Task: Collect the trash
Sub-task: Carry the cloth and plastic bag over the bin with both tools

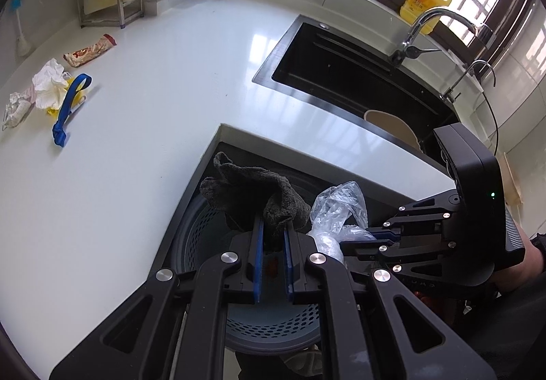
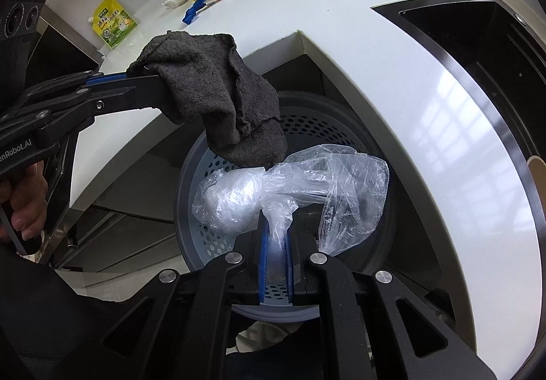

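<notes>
The left gripper (image 1: 273, 236) is clamping a dark grey rag (image 1: 252, 195), its jaws closed on a fold of the cloth, and the rest of the rag is bunching up just ahead of them. The right gripper (image 2: 275, 240) is pinching the twisted neck of a clear plastic bag (image 2: 293, 189), jaws closed on it, with the bag's rounded white bulk lying just left of the jaws and its loose film flaring to their right. In the right wrist view the rag is hanging directly ahead of these jaws and touching the top of the bag.

Both loads are hanging over a round grey perforated bin (image 2: 307, 127), which is sitting below the jaws in a notch cut into the white worktop (image 1: 153, 100). The worktop's edge is wrapping round the bin on the far side.

Far ahead and left of the left jaws, more rubbish is lying on the worktop: a snack wrapper (image 1: 89, 50), crumpled white tissue (image 1: 49, 85) over a yellow scrap, and a blue strap (image 1: 70, 107). A yellow-green pouch (image 2: 114, 22) is resting near the worktop's edge, above the left gripper in the right wrist view. To the right of the jaws a black sink (image 1: 344, 69) with a chrome tap (image 1: 430, 28) is sitting, a yellow oil bottle (image 1: 425, 6) behind it. A hand (image 2: 24, 202) is gripping the left gripper's handle.
</notes>
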Motion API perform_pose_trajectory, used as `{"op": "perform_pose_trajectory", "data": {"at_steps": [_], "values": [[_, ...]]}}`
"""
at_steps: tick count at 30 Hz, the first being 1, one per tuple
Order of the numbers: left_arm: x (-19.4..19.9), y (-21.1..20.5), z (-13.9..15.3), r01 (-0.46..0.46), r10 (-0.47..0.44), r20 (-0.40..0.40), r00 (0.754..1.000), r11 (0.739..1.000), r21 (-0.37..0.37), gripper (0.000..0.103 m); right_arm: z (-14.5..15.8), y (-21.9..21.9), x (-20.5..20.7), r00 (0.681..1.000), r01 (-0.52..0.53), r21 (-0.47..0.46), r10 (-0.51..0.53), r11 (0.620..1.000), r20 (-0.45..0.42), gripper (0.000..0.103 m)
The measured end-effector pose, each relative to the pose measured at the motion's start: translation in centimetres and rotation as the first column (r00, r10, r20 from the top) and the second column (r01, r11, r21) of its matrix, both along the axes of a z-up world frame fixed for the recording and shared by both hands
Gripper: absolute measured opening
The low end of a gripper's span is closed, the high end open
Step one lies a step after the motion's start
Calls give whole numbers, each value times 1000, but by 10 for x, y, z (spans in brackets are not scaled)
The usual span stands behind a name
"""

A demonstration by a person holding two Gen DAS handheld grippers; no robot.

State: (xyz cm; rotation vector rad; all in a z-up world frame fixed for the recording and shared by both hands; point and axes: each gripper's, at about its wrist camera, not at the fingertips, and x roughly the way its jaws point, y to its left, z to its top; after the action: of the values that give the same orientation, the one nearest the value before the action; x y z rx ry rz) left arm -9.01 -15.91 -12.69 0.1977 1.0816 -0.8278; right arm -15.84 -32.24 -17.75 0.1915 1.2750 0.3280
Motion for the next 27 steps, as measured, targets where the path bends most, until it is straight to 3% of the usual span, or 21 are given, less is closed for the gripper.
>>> {"op": "perform_pose_trajectory", "data": {"at_steps": [27], "values": [[1, 3, -76, 18, -9, -68, 998, 992, 127, 10, -53, 27, 9, 991, -75, -38, 70, 996, -112, 8]]}}
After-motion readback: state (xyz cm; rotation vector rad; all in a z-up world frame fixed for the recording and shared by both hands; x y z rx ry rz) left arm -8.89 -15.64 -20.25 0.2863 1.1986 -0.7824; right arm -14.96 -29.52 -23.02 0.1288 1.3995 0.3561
